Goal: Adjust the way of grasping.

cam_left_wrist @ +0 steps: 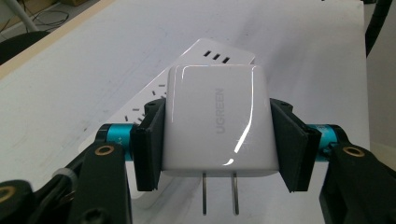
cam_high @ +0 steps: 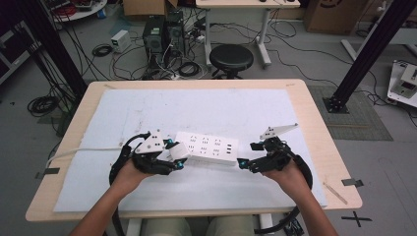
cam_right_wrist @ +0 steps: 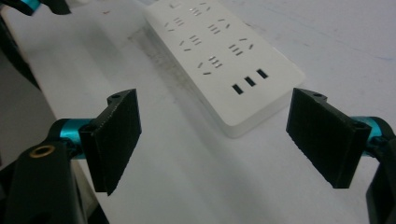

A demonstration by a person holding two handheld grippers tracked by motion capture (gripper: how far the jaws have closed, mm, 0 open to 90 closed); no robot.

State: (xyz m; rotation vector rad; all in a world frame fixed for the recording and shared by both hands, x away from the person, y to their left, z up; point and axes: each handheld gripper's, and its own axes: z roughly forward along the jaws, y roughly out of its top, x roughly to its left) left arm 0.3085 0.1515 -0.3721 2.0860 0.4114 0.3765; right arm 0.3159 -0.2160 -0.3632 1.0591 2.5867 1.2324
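The only writing I could read was "UGREEN" in pale grey letters down the face of the glossy white square wall charger (cam_left_wrist: 217, 123). The left gripper (cam_left_wrist: 217, 140) had it pinched between both black pads, one on each side, and its two metal prongs pointed back toward the camera in the left gripper view. From the high view the charger sat over the left end of the long white plastic power strip (cam_high: 209, 147), whether touching it or just above I couldn't tell.

The strip lay flat near the middle of the mat, with rows of sockets on top and three small USB slots at its right end. No brand visible on it.

The right gripper (cam_right_wrist: 215, 140) had its jaws spread wide with nothing between them, aimed at the USB end of the strip from just beside it.

Everything was on a white foam-like sheet (cam_high: 147, 108) covering a light wood table (cam_high: 314, 113). Behind the table the room was a grey floor with a black round stool (cam_high: 231, 58), a couple of dark computer towers (cam_high: 162, 34), loose cables and black metal frame legs.
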